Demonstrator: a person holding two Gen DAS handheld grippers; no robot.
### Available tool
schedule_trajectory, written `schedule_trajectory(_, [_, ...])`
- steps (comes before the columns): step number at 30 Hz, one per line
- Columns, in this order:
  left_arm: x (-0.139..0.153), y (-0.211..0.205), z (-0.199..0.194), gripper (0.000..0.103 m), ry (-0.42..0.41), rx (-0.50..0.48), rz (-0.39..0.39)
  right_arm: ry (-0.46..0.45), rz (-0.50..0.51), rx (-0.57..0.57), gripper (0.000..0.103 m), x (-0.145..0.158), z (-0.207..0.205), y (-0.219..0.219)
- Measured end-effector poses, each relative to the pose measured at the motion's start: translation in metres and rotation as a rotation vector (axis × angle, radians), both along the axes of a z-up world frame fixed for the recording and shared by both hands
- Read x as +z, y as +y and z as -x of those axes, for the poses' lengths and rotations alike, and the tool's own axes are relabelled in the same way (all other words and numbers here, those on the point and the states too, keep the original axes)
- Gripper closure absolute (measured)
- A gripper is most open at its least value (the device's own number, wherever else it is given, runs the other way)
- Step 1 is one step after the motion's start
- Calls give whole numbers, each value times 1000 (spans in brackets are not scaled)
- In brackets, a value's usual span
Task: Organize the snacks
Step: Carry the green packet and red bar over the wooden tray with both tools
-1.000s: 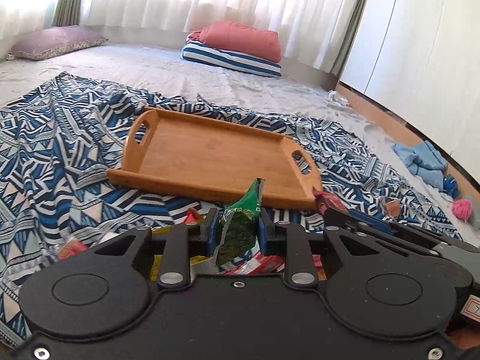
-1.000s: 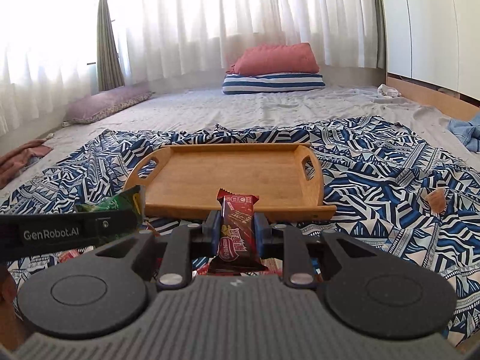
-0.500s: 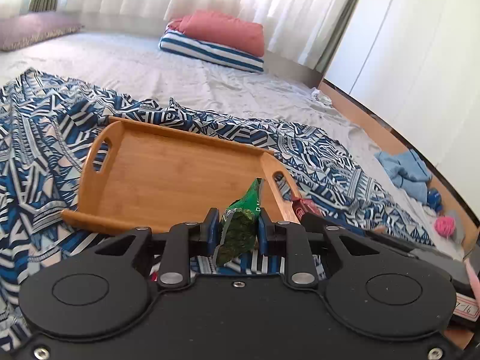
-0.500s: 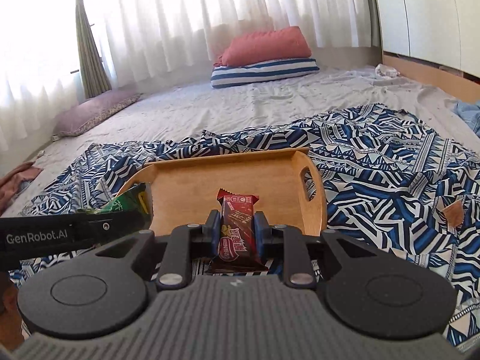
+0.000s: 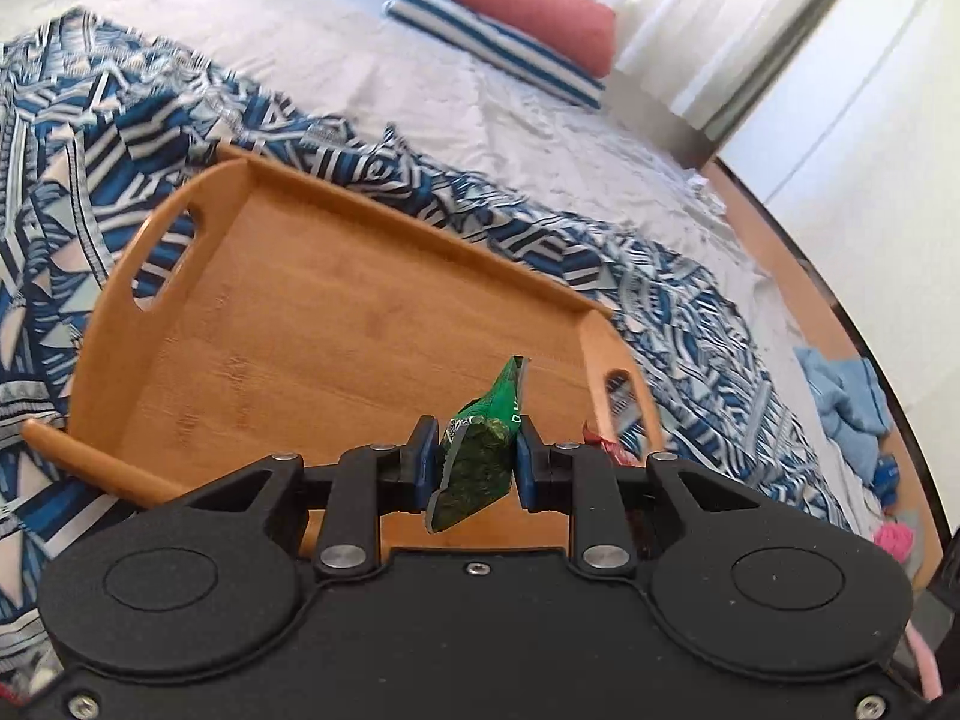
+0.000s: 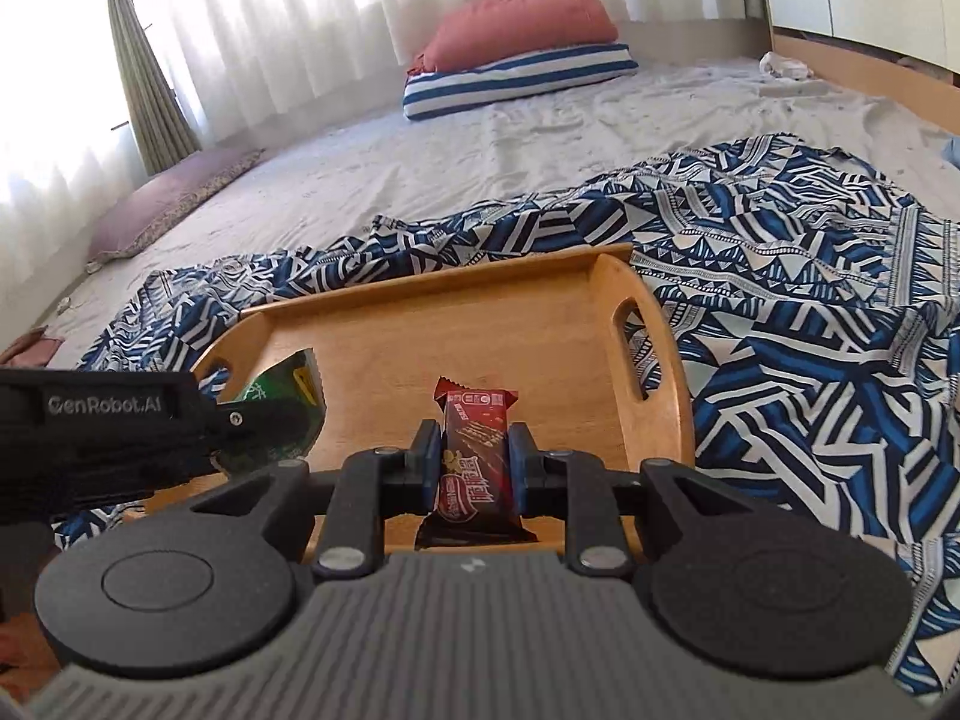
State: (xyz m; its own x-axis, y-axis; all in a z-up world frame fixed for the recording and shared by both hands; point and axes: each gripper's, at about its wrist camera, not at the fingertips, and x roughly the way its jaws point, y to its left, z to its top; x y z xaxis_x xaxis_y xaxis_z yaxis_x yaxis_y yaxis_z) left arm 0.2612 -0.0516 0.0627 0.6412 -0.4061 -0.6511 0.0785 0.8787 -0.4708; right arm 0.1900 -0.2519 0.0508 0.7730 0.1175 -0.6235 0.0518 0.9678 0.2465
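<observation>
White curtains [image 6: 300, 30] back a pale sheet-covered floor [image 6: 480, 144], and a blue-and-white patterned cloth [image 6: 810, 330] is spread over its near part. At the far edge of the sheet a red cushion [image 6: 522, 18] lies on top of a blue-striped cushion [image 6: 522, 78], and a mauve cushion [image 6: 168, 198] lies along the curtain side. On the patterned cloth sits a wooden tray [image 5: 336, 324] with a cut-out handle at each short end; its floor is bare. A crumpled light-blue cloth [image 5: 852, 402] lies past the patterned cloth's edge on the left wrist view's right side.

Both grippers hang over the tray's near edge. The left gripper [image 5: 474, 462] is clamped on a green snack packet [image 5: 480, 456], which stands up between the blue pads with its pointed top tilted rightward. In the right wrist view the packet shows over the tray's left end. The right gripper [image 6: 474, 468] is clamped on a red chocolate bar wrapper [image 6: 474, 456], held upright above the tray's near rim, toward its right end.
</observation>
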Motion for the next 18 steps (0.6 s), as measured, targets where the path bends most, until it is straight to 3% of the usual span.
schedule_trajectory(8, [-27, -11, -34, 79, 28, 16, -5, 25, 1, 10, 75, -25, -34, 1])
schedule_trajectory(18, [-36, -19, -40, 79, 15, 4, -6, 23, 29, 21, 75, -36, -45, 5])
